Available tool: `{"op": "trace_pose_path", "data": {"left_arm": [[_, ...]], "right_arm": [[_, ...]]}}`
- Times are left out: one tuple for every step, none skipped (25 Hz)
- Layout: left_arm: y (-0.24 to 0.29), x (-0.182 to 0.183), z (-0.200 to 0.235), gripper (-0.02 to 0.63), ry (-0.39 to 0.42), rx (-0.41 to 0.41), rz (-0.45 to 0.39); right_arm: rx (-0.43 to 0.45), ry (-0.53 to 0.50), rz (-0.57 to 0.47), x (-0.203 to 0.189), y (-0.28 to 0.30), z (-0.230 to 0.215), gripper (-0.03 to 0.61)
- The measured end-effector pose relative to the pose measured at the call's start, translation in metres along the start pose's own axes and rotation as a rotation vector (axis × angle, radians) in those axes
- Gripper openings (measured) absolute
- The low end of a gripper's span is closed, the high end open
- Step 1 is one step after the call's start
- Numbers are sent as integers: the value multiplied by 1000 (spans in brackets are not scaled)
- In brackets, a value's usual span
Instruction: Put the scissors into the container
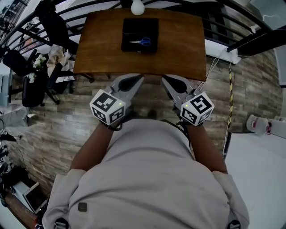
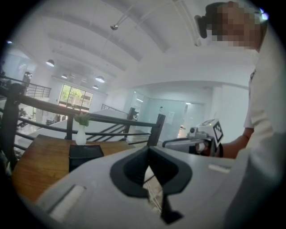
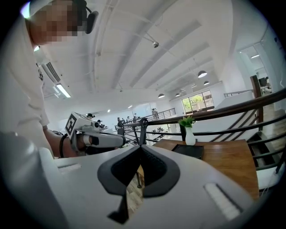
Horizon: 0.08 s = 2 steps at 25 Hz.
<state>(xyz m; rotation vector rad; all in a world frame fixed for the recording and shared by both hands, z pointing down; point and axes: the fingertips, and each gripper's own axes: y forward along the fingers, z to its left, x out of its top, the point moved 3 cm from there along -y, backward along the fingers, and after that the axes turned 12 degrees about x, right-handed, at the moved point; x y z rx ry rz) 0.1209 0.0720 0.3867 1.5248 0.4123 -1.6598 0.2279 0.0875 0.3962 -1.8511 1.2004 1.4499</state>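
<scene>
Closest in the head view is the person's grey-shirted torso (image 1: 147, 179); just beyond it both tongs are held out level over the plank floor (image 1: 67, 120), short of the table's near edge; the left gripper (image 1: 136, 79) has its jaws brought together with nothing between them, and the right gripper (image 1: 167, 81) is likewise pinched closed and empty; each gripper view shows the dark pads meeting at the tip and only floor and railing past them.

Beyond them stands the brown wooden table (image 1: 183, 49); at its far middle sits the black container (image 1: 134, 27), flat and rectangular; the scissors (image 1: 140, 42) lie on its dark face, within its outline, well apart from both tongs; a white vase (image 1: 137, 6) stands just behind.

Whether that dark face is the container's floor or a closed lid cannot be told; so the scene fits either scissors already lying inside or scissors resting on top and yet to go in.

My judgement for doing well either way: keep the two tongs level, apart from each other and clear of the table edge.

As for the scissors: small, blue-handled at the right end, pale thin blades pointing left, seemingly closed and lying flat; likely light, slim and slippery, offering little height to pinch.
</scene>
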Motion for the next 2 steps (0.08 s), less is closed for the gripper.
{"op": "trace_pose_path", "data": {"left_arm": [[-1,0,-3,3,0,1,0],[-2,0,-6,3,1,1,0]], "right_arm": [[0,5,0,-1,-3,2,8],[-1,9,1,-2,-6,3,8]]}}
